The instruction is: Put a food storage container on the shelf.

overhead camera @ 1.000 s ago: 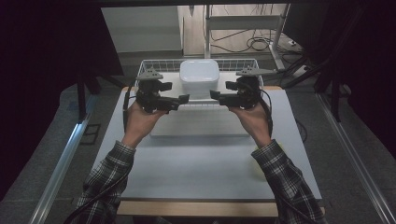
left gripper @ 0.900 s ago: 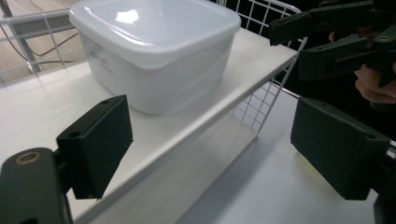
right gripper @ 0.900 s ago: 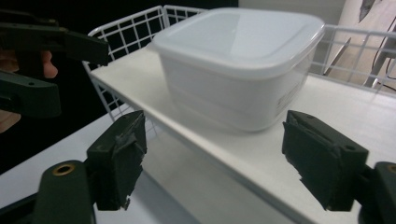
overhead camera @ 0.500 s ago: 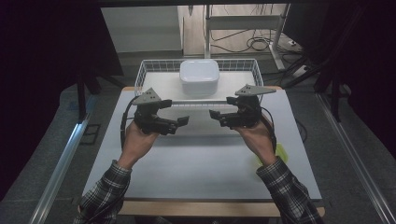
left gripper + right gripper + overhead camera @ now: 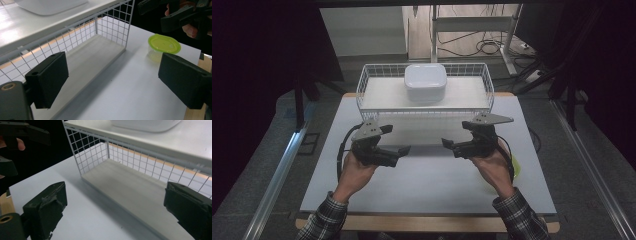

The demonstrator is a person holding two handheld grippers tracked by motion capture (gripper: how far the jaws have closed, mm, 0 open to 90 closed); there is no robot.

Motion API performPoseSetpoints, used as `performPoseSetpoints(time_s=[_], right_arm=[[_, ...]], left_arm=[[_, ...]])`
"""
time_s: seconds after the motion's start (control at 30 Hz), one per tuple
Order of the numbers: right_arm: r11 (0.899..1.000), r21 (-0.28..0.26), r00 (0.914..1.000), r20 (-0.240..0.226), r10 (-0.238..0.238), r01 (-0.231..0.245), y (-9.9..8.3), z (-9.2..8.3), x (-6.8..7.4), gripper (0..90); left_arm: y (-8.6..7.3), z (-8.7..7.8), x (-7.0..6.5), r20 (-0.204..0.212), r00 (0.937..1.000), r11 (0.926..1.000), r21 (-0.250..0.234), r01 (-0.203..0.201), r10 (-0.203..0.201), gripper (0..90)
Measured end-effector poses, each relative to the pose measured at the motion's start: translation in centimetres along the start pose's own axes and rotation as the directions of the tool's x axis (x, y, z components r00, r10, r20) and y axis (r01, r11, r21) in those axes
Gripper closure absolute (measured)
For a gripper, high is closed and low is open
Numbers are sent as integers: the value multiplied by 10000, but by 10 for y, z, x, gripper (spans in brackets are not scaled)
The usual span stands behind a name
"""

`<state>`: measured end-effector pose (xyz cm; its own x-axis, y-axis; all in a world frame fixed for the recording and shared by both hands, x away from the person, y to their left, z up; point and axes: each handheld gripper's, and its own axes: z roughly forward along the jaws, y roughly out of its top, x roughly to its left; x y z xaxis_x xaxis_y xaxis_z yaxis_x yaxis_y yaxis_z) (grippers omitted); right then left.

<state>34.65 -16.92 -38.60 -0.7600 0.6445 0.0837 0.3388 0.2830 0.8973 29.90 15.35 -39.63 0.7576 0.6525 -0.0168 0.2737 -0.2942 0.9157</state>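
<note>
Both grippers empty, w/ jaws apart: left gripper and right gripper face each other over the white table, tips pointing inward; right's jaws have just been opening, nothing between them. White lidded container sits on the wire rack's top shelf, beyond both, roughly centred, so neither hand is nearer. Green-lidded tub sits by the right hand, closest to the right gripper.

- Both hands have drawn back from the white wire basket toward the near edge of the white table.
- The left black two-jaw gripper and right black two-jaw gripper now hang lower, empty.
- The right gripper's jaws have just been opening.
</note>
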Motion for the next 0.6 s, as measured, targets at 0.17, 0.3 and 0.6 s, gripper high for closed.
performPoseSetpoints(time_s=[0.17,0.3,0.6], right_arm=[[9995,292,10000,-28,-78,79,-16,-4,0,33],[9984,235,9986,83,-519,517,-26,-7,1,30],[9993,310,9997,138,-202,198,-52,-17,2,30]], left_arm=[[-17,0,-3,-96,9997,9995,198,-243,245,75],[-28,-1,-4,-124,9990,9986,335,-416,421,63],[-60,-5,-3,-369,9991,9990,364,245,-232,64]])
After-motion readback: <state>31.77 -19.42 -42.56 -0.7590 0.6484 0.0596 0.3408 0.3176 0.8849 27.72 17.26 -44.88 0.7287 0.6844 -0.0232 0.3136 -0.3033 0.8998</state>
